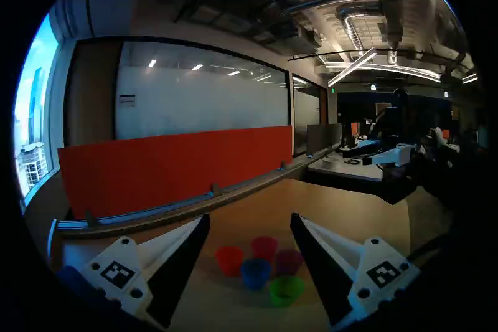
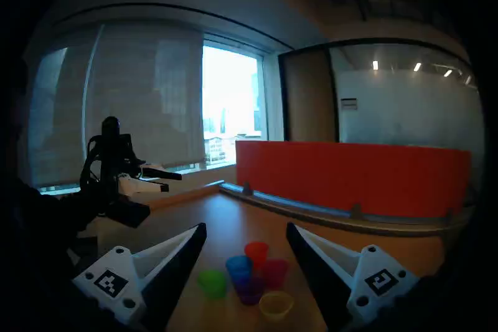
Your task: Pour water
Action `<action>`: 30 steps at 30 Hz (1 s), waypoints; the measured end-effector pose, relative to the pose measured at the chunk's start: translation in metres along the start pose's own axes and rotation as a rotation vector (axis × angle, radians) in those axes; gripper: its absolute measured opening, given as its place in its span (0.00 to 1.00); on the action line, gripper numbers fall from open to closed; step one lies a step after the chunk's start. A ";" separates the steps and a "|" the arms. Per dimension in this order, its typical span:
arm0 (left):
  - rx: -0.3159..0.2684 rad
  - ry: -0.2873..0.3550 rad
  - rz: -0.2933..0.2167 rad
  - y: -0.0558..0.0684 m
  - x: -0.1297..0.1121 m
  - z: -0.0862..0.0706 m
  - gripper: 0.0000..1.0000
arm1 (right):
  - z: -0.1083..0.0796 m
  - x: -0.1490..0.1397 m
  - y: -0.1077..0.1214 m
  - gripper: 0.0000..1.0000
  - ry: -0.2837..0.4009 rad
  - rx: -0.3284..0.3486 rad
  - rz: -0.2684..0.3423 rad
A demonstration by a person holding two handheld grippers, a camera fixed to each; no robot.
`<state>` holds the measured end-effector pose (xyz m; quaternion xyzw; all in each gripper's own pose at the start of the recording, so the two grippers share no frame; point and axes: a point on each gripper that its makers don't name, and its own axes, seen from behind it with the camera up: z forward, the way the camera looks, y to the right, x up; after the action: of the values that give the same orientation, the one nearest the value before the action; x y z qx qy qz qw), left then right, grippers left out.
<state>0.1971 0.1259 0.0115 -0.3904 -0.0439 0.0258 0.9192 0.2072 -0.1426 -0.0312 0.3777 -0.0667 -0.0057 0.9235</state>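
L gripper [image 1: 249, 216], R gripper [image 2: 245, 226]: fingers spread, empty. Cups [image 1: 255, 273] clustered at 6, bare tabletop [image 1: 348, 204] toward 12, orange divider [image 1: 180, 167] along far edge.

Dim room, blown-out window [image 2: 231, 104], ceiling strip lights [image 1: 352, 67], fisheye-bent edges

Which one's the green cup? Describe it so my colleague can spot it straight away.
Find the long red partition along the wooden table; in front of it stands a cluster of small coloured cups. The green cup is at the cluster's edge, beside the blue cup, and is the only green one.
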 end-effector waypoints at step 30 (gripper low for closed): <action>-0.143 -0.149 0.064 -0.007 -0.060 0.031 0.96 | -0.002 -0.043 -0.014 0.99 -0.177 0.079 -0.055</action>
<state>0.1347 0.1386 0.0342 -0.4534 -0.1014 0.0811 0.8818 0.1651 -0.1482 -0.0476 0.4134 -0.1378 -0.0616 0.8979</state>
